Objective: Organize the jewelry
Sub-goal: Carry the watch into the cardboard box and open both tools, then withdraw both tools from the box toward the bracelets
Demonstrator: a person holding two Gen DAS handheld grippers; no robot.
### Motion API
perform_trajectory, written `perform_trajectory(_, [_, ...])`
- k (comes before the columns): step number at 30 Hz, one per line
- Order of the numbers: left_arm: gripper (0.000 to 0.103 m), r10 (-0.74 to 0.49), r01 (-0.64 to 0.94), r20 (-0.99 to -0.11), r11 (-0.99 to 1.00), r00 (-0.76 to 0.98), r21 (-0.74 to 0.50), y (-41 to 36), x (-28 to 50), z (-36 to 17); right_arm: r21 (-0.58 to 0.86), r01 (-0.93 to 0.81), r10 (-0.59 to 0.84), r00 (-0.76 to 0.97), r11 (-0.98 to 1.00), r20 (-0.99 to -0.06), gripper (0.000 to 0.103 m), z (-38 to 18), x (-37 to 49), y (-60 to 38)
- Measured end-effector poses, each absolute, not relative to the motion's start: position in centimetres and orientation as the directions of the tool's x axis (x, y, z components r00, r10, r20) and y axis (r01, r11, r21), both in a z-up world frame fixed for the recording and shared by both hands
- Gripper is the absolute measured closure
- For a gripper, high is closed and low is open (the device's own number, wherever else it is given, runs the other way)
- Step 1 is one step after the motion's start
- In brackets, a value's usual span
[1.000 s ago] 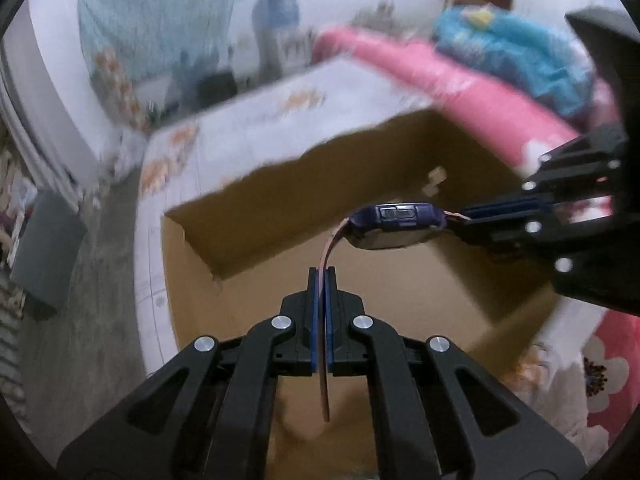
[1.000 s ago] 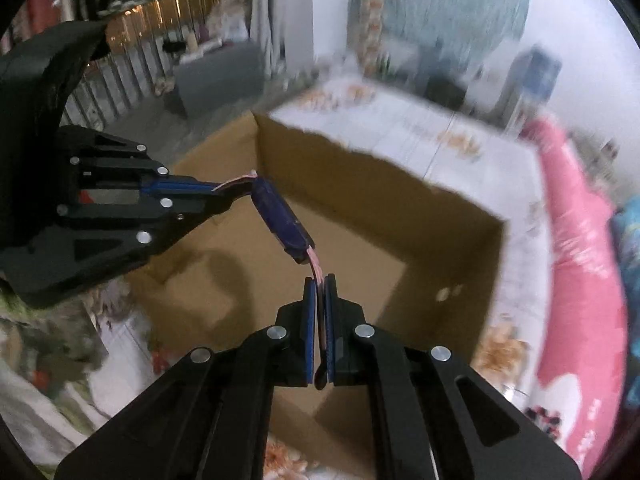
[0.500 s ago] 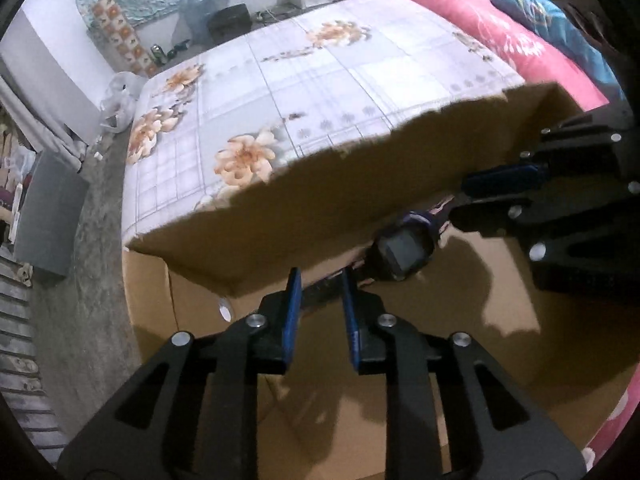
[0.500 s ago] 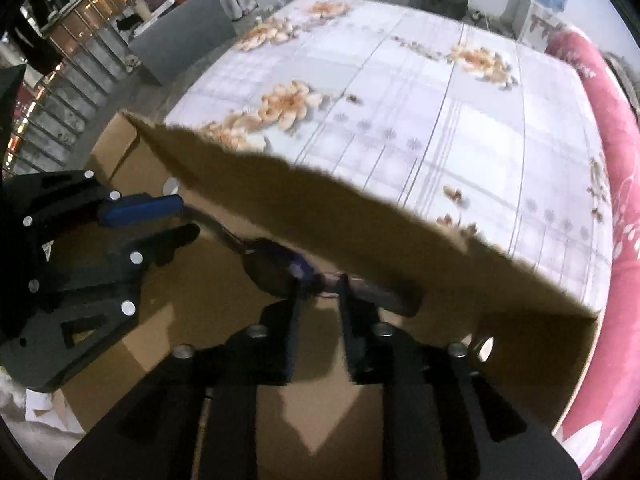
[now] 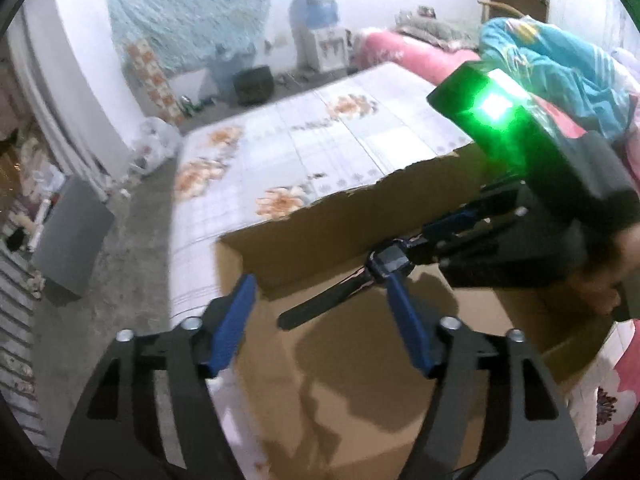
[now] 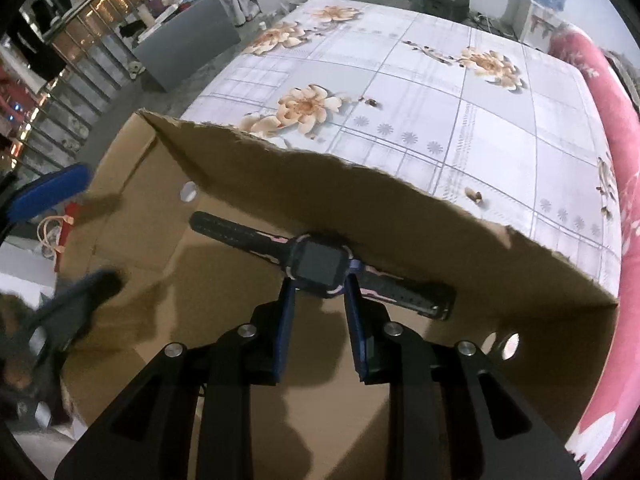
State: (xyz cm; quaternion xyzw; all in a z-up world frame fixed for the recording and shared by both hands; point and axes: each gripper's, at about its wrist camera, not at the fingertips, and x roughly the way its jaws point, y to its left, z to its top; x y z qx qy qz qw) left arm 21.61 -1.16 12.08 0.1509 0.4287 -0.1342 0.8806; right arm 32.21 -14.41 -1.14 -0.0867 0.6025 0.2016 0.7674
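Observation:
A dark blue smartwatch (image 6: pixel 318 266) lies stretched out on the floor of the open cardboard box (image 6: pixel 360 200), close against its far wall. My right gripper (image 6: pixel 318 286) points down into the box. Its fingers stand a little apart on either side of the watch case, and I see no pad pressing on it. In the left wrist view the watch (image 5: pixel 386 262) sits in the box (image 5: pixel 360 196) at the tips of the right gripper (image 5: pixel 424 240). My left gripper (image 5: pixel 320 284) is opening wide with nothing between its fingers; one strap end lies beyond them.
The box rests on a bed with a floral sheet (image 6: pixel 440 92); a pink blanket (image 6: pixel 624 240) runs along the right. A blue cloth (image 5: pixel 560 64) lies behind the right gripper. A grey bin (image 5: pixel 68 236) and a water dispenser (image 5: pixel 320 36) stand on the floor.
Both grippers were shut on the straps, holding the watch over the box. They lowered it inside and let go. The left gripper then drew back with its jaws spreading wide.

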Motion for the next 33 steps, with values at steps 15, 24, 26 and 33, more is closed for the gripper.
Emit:
perform_trajectory(15, [0.016, -0.053, 0.243, -0.793, 0.962, 0.607, 0.121, 2.2, 7.0, 10.2, 0.024, -0.263, 0.194, 0.644, 0.964, -0.74, 0.011, 9.2, 10.0, -20.0])
perform_trajectory(24, [0.016, 0.043, 0.2, -0.855, 0.965, 0.517, 0.169, 2.2, 5.4, 3.8, 0.005, -0.056, 0.036, 0.559, 0.998, -0.828, 0.007, 0.5, 4.1, -21.1])
perform_trajectory(26, [0.016, 0.049, 0.197, -0.859, 0.965, 0.51, 0.172, 2.1, 5.2, 3.2, -0.004, -0.042, 0.019, 0.537, 0.999, -0.843, 0.007, -0.9, 3.4, -20.7])
perform_trajectory(33, [0.016, 0.072, 0.201, -0.861, 0.96, 0.504, 0.197, 1.6, 5.2, 2.0, -0.086, 0.014, -0.081, 0.508, 0.996, -0.858, 0.007, -3.0, 2.7, -20.2])
